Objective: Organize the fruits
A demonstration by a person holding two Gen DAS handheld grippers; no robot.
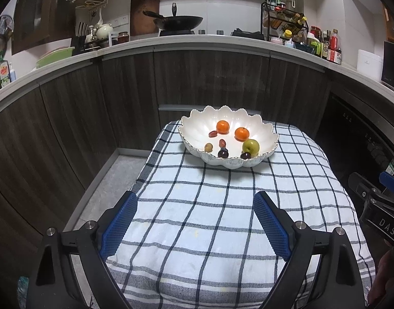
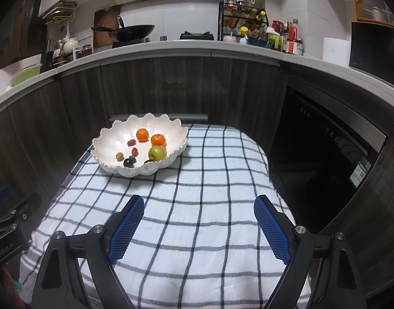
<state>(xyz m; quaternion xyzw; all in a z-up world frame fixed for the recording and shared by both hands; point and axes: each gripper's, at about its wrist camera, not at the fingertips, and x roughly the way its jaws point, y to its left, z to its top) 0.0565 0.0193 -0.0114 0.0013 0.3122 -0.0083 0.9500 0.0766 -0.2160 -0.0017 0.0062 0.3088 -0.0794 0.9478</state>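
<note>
Both grippers, left gripper point(image 1: 195, 200) and right gripper point(image 2: 199, 204), gape empty; ahead, the scalloped bowl point(image 1: 253, 125) lies lengthwise crosswise, holding fruits point(image 1: 250, 146); "DAS" marks the right one.

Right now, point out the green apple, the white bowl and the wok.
green apple point(image 1: 251, 146), left wrist view, middle of its skin.
white bowl point(image 1: 197, 122), left wrist view, bare inner wall.
wok point(image 2: 131, 31), right wrist view, its dark side.
</note>
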